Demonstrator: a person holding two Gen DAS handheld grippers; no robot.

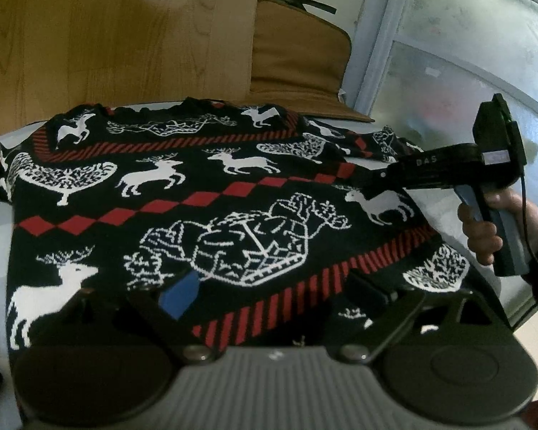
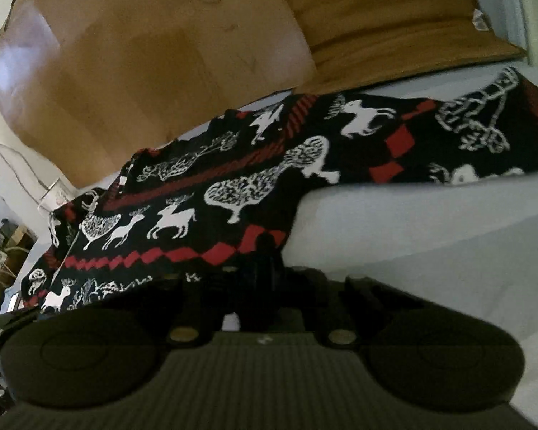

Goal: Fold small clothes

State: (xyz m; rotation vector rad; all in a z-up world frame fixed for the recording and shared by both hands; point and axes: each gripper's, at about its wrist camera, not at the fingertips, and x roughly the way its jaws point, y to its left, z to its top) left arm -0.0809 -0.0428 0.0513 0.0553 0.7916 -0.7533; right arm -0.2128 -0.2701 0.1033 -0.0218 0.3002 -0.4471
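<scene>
1. The left gripper hangs over the near hem with its jaws spread wide and nothing between them; one blue pad shows above the knit
2. The right gripper has its jaws drawn together at the sweater's edge; whether cloth is pinched there, I cannot tell, as the tips are dark and blurred
3. A hand holds that tool at the right sleeve side
4. The sweater, black with white deer and red bands, lies spread flat on the pale table
5. It looks like soft, thick knit: limp, fairly light, stretchy, not slippery. Pinching a hem corner or sleeve cuff should serve best
</scene>
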